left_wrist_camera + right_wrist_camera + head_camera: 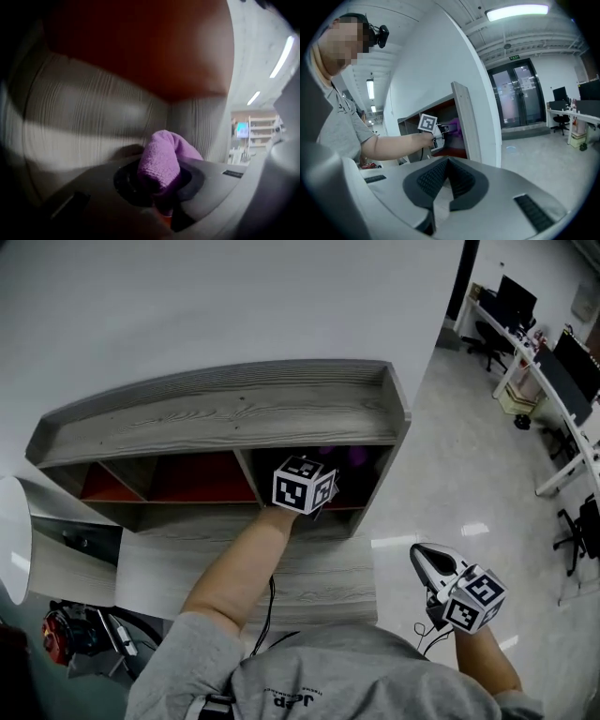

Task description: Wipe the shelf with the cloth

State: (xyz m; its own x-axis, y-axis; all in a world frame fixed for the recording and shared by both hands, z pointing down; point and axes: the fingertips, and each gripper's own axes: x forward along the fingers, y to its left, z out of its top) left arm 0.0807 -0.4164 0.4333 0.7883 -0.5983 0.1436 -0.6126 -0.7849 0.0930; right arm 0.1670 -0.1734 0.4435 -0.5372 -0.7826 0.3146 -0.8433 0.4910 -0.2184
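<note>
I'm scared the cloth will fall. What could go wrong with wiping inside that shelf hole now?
1. The left tongs pinch only a bunched fold of the purple cloth; rubbing the wall might tug it loose.
2. They reach into the shelf compartment, so the marker cube could knock its edge.
3. The right tongs hang shut, away, so nothing steadies the shelf.

I count two grippers, my left gripper (pixel 446 129) and my right gripper (pixel 427 563), one purple cloth (pixel 161 159) pinched in the left one's jaws, and one grey wooden shelf (pixel 234 413) ahead of both.
</note>
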